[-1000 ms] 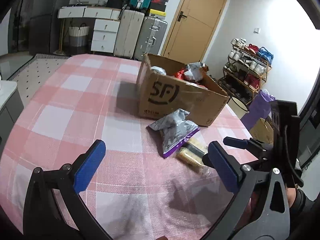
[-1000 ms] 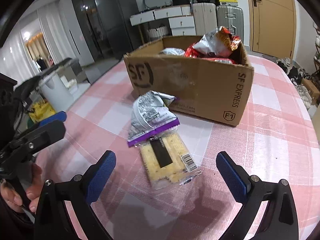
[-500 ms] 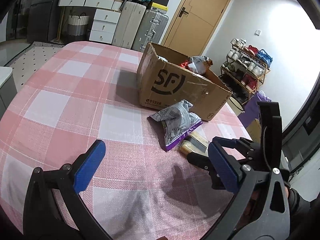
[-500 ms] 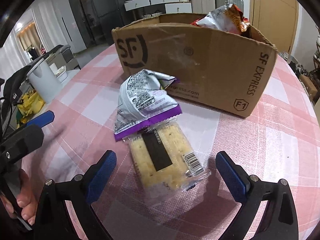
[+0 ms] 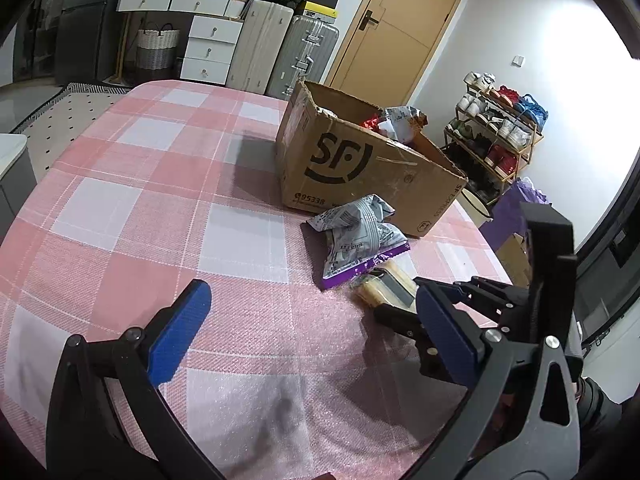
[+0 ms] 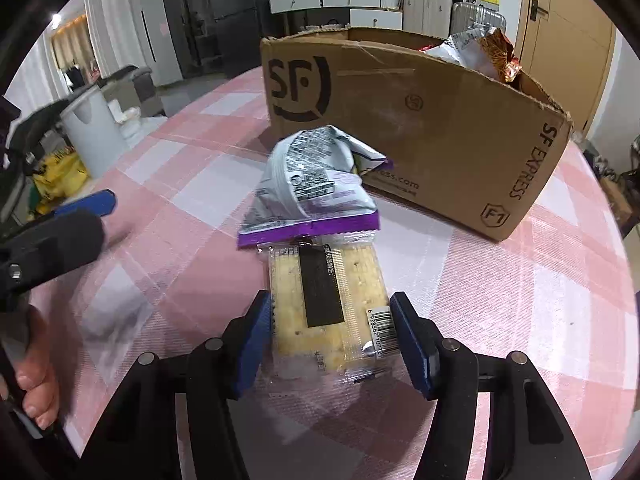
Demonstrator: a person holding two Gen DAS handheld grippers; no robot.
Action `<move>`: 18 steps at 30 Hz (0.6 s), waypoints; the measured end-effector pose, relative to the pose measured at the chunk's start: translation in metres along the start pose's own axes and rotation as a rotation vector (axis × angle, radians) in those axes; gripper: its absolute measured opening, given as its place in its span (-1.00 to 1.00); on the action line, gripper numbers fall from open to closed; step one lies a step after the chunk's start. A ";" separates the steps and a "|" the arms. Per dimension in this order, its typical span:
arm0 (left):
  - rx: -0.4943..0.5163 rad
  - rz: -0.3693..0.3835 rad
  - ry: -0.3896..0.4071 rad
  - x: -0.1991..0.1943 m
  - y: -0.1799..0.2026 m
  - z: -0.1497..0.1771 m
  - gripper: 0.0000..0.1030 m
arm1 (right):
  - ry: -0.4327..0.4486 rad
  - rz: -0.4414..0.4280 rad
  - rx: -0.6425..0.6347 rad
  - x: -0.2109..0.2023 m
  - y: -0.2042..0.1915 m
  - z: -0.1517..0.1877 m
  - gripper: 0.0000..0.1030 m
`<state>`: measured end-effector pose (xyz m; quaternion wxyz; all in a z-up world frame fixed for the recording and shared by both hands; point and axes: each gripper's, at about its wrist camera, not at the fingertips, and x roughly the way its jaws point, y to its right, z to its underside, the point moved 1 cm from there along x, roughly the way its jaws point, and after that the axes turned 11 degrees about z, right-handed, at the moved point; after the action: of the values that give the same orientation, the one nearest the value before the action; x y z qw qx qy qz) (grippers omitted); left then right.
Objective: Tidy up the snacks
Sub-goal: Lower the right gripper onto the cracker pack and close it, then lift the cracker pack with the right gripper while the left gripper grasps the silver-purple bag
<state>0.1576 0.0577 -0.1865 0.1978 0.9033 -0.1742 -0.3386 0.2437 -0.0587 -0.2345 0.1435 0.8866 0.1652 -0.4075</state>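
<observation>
A clear cracker pack (image 6: 326,300) with a black label lies on the pink checked tablecloth. My right gripper (image 6: 332,332) is shut on its near end, pads touching both sides. A crumpled grey and purple snack bag (image 6: 312,188) lies just beyond the pack, over its far edge. Behind stands an open cardboard SF box (image 6: 420,120) with snack bags (image 6: 484,50) inside. In the left wrist view the box (image 5: 360,164), the bag (image 5: 356,236) and the cracker pack (image 5: 384,284) show to the right. My left gripper (image 5: 316,328) is open and empty above the cloth.
The table edge (image 6: 600,184) runs close behind the box on the right. A white bin (image 6: 94,132) stands on the floor to the left. Suitcases (image 5: 280,52), drawers (image 5: 208,46) and a shoe rack (image 5: 500,136) stand beyond the table.
My right gripper moved forward and down over the cracker pack and closed its wide-open fingers onto it. My left gripper stayed open and shifted only slightly.
</observation>
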 end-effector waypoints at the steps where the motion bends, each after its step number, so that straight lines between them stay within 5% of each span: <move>1: 0.002 -0.008 -0.005 0.000 0.000 0.000 0.97 | 0.003 -0.018 0.015 -0.002 0.001 0.001 0.17; 18: 0.039 -0.044 -0.071 0.012 0.019 0.000 0.97 | 0.131 -0.143 0.223 -0.062 0.062 0.016 0.14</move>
<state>0.1628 0.0365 -0.1839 0.1665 0.8979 -0.1676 -0.3715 0.2202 -0.1321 -0.1894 0.0035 0.9077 0.1906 -0.3738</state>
